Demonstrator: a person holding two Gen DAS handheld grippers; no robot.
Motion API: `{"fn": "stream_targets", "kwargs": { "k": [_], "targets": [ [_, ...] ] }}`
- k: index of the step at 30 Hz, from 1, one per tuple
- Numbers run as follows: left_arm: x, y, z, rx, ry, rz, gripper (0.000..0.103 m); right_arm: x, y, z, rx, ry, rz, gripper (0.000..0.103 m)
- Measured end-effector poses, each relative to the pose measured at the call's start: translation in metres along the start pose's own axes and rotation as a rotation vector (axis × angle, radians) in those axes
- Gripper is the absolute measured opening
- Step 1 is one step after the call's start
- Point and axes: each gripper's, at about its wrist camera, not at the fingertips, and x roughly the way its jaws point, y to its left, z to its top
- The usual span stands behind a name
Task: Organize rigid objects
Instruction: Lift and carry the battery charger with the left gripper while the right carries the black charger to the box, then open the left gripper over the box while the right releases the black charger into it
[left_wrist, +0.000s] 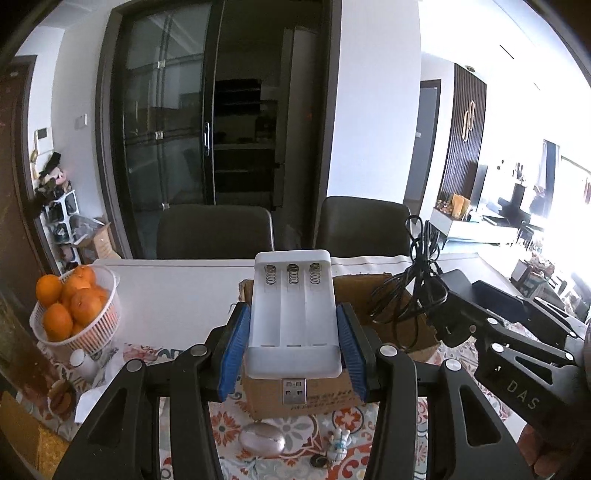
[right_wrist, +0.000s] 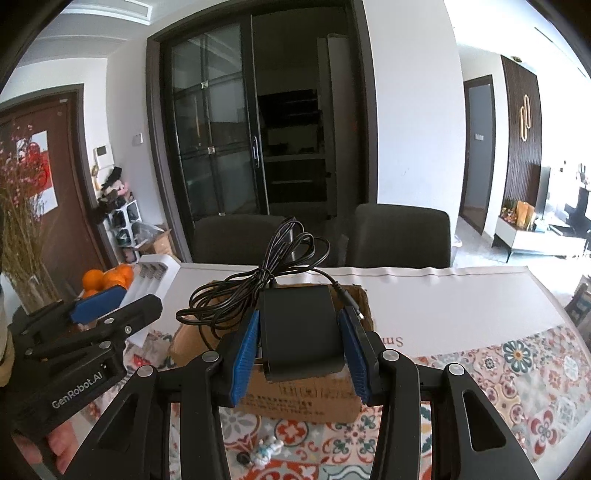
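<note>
While both tools hang above the table, we hold one object in each. Our left gripper (left_wrist: 293, 350) is clamped on a white battery charger (left_wrist: 293, 314), its blue pads pressing the charger's two long sides; the charger's long axis runs straight ahead along the fingers, with the USB plug pointing back toward us. Our right gripper (right_wrist: 301, 350) is clamped the same way on a black power adapter (right_wrist: 301, 328), whose tangled cable (right_wrist: 258, 280) spills forward and to the left of it.

The open cardboard box (right_wrist: 295, 398) sits directly below and just ahead of both tools, so we judge that the coming move is a short lowering into it. Neither hand looks clearly nearer.

The left view alone shows a silver mouse (left_wrist: 262, 439) on the patterned tablecloth (left_wrist: 436, 424) below the tool, and a basket of oranges (left_wrist: 74, 310) off to its left. A small astronaut figurine (right_wrist: 267, 448) appears in both views.
</note>
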Motion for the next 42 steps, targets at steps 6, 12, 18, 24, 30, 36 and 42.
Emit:
{"fn": "stream_targets", "kwargs": {
  "k": [6, 12, 18, 24, 30, 36, 42],
  "targets": [
    [0.029, 0.004, 0.012, 0.0, 0.037, -0.006, 0.047, 0.03, -0.005, 0.012, 0.007, 0.042, 0.011, 0.042],
    [0.064, 0.008, 0.018, -0.023, 0.117, -0.019, 0.047, 0.071, -0.014, 0.012, 0.044, 0.114, 0.019, 0.042],
    [0.091, 0.008, 0.02, -0.029, 0.199, -0.053, 0.047, 0.092, -0.022, 0.013, 0.069, 0.152, 0.017, 0.042],
    [0.102, 0.007, 0.023, -0.044, 0.258, -0.074, 0.047, 0.106, -0.03, 0.022, 0.105, 0.191, 0.021, 0.046],
    [0.096, 0.005, 0.022, -0.039, 0.251, -0.058, 0.054, 0.099, -0.024, 0.023, 0.087, 0.175, -0.02, 0.047],
    [0.079, 0.008, 0.017, -0.014, 0.224, -0.024, 0.055, 0.081, -0.017, 0.019, 0.064, 0.135, -0.049, 0.047],
    [0.056, 0.011, 0.016, 0.008, 0.18, 0.024, 0.057, 0.063, -0.008, 0.017, 0.051, 0.106, -0.056, 0.047]
  ]
}}
